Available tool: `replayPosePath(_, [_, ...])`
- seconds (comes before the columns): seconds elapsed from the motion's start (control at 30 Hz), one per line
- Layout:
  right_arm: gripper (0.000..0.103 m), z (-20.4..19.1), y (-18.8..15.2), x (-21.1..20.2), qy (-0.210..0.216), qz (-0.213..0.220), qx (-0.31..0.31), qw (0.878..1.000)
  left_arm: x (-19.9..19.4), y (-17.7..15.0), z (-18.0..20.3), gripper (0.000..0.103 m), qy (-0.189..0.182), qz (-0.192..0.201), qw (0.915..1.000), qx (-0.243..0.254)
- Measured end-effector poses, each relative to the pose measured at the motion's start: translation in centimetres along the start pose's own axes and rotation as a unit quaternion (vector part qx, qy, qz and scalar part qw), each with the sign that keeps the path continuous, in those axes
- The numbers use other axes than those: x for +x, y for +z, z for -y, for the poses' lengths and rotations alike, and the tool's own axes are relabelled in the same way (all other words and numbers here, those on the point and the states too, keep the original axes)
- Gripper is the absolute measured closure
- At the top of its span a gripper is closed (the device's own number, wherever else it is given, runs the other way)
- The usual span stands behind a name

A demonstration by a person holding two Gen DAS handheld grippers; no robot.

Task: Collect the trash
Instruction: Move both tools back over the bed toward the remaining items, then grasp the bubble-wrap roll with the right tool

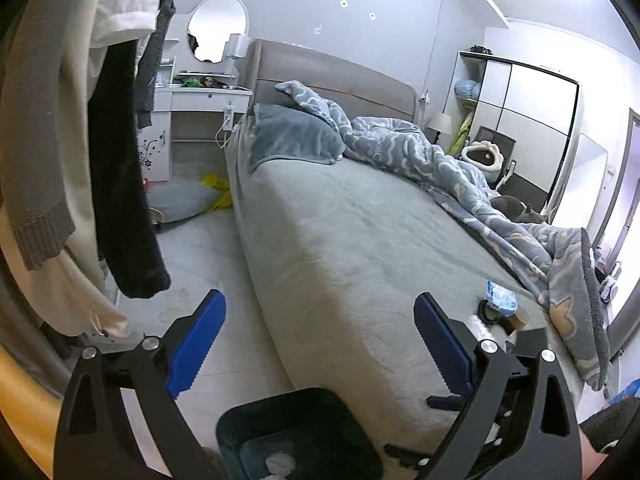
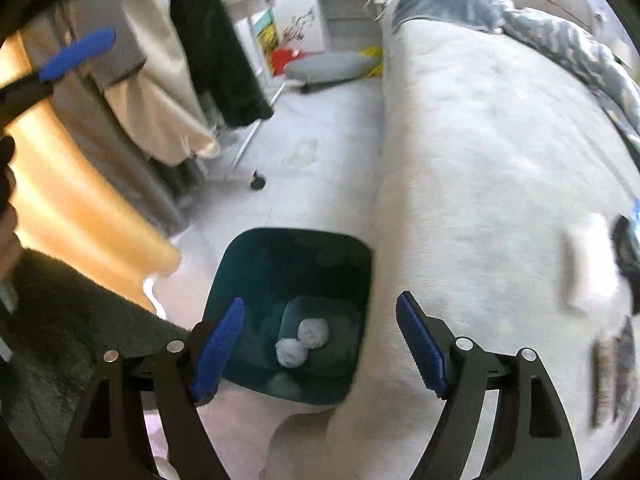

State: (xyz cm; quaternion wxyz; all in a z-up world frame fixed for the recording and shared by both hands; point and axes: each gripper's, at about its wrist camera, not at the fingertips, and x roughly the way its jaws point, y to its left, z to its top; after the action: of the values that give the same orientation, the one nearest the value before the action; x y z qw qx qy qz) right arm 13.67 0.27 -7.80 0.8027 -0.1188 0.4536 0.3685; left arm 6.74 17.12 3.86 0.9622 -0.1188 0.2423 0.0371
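Hovering with jaws spread wide and pinching nothing, the right gripper (image 2: 320, 340) is sitting over the mouth of the teal bin (image 2: 248, 264), which is standing on the floor (image 2: 320, 128) tight against the side of the bed (image 2: 480, 140).

- Inside the bin: two crumpled white tissue balls (image 2: 302, 342) are lying touching each other on the bottom. That part of the collecting is reading as done.
- Left gripper (image 1: 320, 344): jaws likewise spread, carrying nothing, pointing along the near edge of the bed with the bin just below it.
- Still out on the bed, near its near-right corner: a blue-and-white crumpled wrapper (image 1: 499, 300) resting on a dark round item I cannot identify, with a small brown object (image 1: 520, 319) just beside it. In the right wrist view these are smearing into blur at the right edge, along with a pale flat strip (image 2: 576, 268).
- Far left on the floor: a grey cushion (image 1: 180, 200) with something yellow (image 1: 218, 188) beside it; trash or not, I cannot tell.

Judgement: task partway through. Two pieces binned, a small cluster on the bed remaining, and both grippers are free for the next pick.
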Motion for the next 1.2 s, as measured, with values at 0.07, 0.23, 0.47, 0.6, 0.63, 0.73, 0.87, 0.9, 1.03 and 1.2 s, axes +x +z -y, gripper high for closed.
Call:
replayPosePath(0.07, [0.023, 1.1, -0.1, -1.2, -0.009, 0.010, 0.005, 1.000, 0.3, 0.0, 0.7, 0.006, -0.002, -0.002, 1.0000, 0.002])
replayPosePath(0.23, [0.020, 4.5, -0.8, -4.3, -0.038, 0.039, 0.025, 0.998, 1.4, -0.3, 2.9, 0.005, -0.017, -0.012, 0.9998, 0.004])
replayPosePath(0.47, [0.019, 8.6, -2.1, -7.2, -0.068, 0.074, 0.052, 0.994, 3.0, -1.2, 6.4, 0.005, -0.040, -0.030, 0.9983, 0.032])
replayPosePath(0.6, [0.019, 11.6, -3.0, -9.0, -0.078, 0.090, 0.082, 0.990, 3.9, -1.8, 8.5, 0.005, -0.052, -0.037, 0.9968, 0.047])
replayPosePath(0.63, [0.019, 12.1, -3.2, -9.3, -0.080, 0.093, 0.088, 0.989, 4.0, -1.9, 8.8, 0.005, -0.054, -0.038, 0.9966, 0.049])
replayPosePath(0.73, [0.019, 13.9, -3.9, -10.3, -0.087, 0.102, 0.107, 0.985, 4.7, -2.3, 10.3, 0.005, -0.068, -0.044, 0.9949, 0.060])
replayPosePath(0.87, [0.019, 16.2, -5.0, -11.2, -0.099, 0.109, 0.133, 0.980, 5.3, -3.0, 12.4, 0.005, -0.083, -0.050, 0.9924, 0.076])
replayPosePath(0.9, [0.019, 16.9, -5.4, -11.4, -0.102, 0.111, 0.141, 0.979, 5.4, -3.2, 12.7, 0.005, -0.086, -0.052, 0.9919, 0.078])
replayPosePath(1.03, [0.019, 18.9, -6.6, -11.8, -0.111, 0.112, 0.161, 0.974, 6.1, -3.9, 14.6, 0.005, -0.098, -0.061, 0.9891, 0.091])
replayPosePath(1.2, [0.019, 20.9, -7.9, -11.7, -0.115, 0.110, 0.182, 0.970, 6.9, -4.9, 16.9, 0.005, -0.122, -0.077, 0.9835, 0.109])
